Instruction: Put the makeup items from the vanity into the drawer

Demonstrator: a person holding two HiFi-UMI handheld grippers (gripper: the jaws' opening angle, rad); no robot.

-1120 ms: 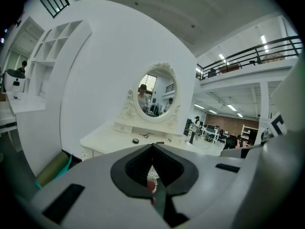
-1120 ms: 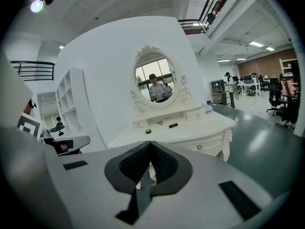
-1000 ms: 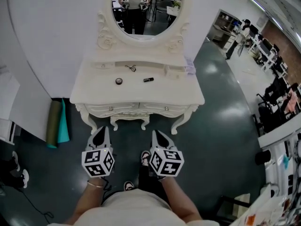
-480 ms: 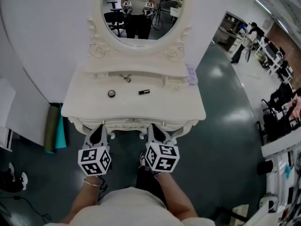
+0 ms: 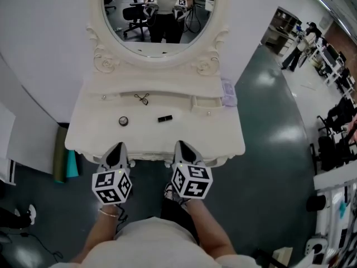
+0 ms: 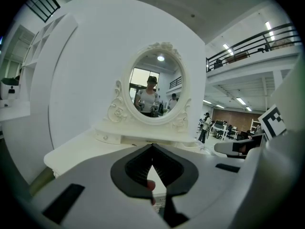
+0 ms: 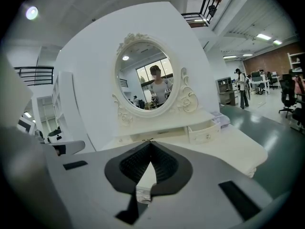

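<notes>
Vanity [image 5: 223, 138] top bearing round compact [image 5: 123, 121], dark tube [image 5: 164, 118] and possibly an eyelash curler [image 5: 141, 99]; left gripper [image 5: 117, 147] and right gripper [image 5: 183, 146] at front edge, jaws pressed together, empty.

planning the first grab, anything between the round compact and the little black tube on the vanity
Nothing. In the head view, the stretch of vanity top between the round compact and the black tube is bare white surface.
</notes>
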